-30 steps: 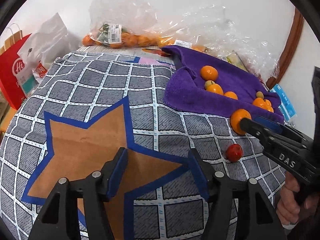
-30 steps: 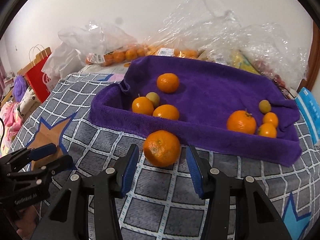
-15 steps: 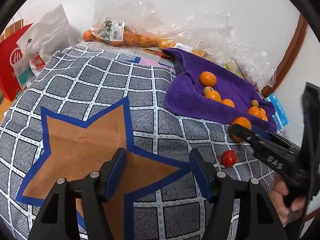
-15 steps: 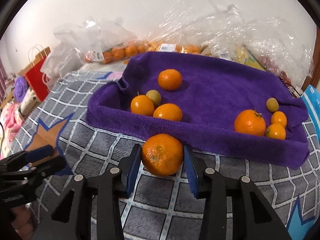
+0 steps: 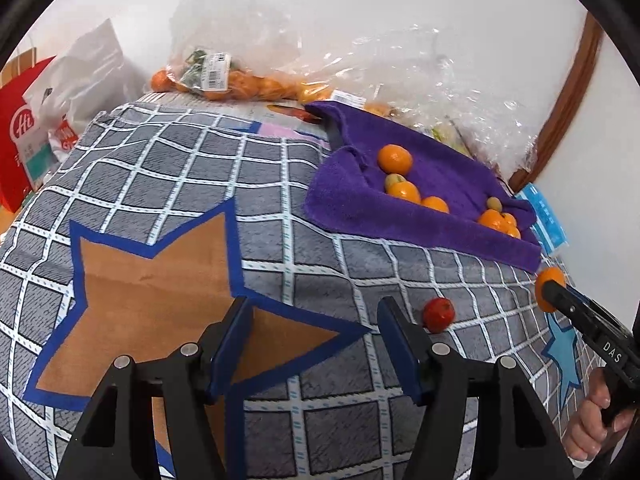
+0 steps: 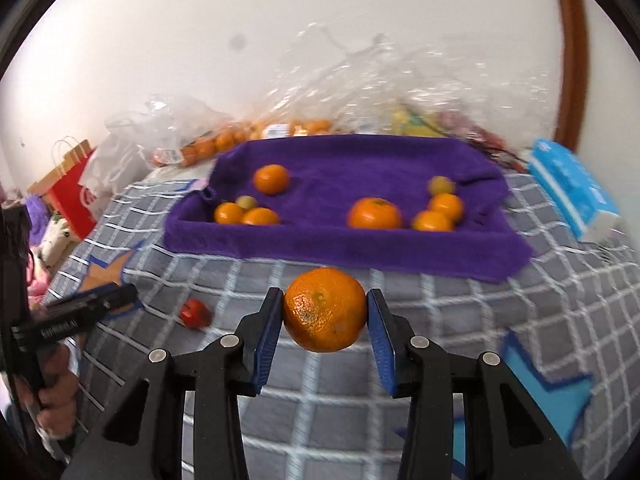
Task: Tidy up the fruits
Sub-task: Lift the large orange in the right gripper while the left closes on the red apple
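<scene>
Right tool (image 6: 325,316) clamped a dimpled round mandarin (image 6: 324,314) between blue pads, stem scar facing the camera, raised above the checked quilt (image 6: 460,300). Only this view showed the grip; the left view caught just an orange sliver (image 5: 550,284) behind the tool's tip. Left tool (image 5: 314,344) hung half-open, holding nothing, over the brown star (image 5: 160,280). Nearby lay a small red fruit (image 5: 439,315); a plush purple towel (image 6: 400,248) cradled more mandarins.

Oranges (image 6: 374,213) in towel-lined tray (image 6: 344,246); small fruit (image 6: 195,313) before tray, left.
</scene>
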### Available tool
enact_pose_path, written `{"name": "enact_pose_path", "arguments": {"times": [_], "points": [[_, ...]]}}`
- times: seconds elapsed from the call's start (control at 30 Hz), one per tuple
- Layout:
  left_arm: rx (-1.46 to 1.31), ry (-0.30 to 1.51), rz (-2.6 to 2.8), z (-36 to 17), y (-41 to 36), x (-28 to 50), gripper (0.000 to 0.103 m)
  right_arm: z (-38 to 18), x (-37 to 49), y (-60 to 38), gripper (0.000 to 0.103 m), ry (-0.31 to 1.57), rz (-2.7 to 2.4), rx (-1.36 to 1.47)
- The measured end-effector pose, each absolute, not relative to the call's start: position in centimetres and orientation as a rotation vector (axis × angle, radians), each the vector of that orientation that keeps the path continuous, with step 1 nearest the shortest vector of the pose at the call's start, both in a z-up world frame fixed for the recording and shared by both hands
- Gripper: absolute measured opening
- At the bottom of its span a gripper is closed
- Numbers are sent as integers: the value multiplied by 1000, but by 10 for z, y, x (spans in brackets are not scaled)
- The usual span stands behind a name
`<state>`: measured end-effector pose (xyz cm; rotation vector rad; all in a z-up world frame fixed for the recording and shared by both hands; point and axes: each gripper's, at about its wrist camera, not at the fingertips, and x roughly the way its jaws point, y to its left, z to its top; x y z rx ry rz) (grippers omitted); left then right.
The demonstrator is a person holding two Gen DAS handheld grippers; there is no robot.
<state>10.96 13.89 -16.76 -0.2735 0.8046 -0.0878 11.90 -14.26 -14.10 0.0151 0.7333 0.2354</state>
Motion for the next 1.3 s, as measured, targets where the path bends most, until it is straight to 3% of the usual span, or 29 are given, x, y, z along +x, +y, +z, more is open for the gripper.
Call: {"name": "enact_pose_path", "arguments": {"times": [0.2,0.57,0.93,1.3], "points": [[-308,816,-156,-160,121,97,61,-146,103,-172,42,733,225,58],[-177,853,-201,-159,65,105,51,-151,87,-185,42,713,232,70],[-94,897,-189,-169,40,126,32,-150,73,-196,42,684,229,68],[5,866,-195,-173,27,133,32,-153,75,-198,42,685,232,76]]}}
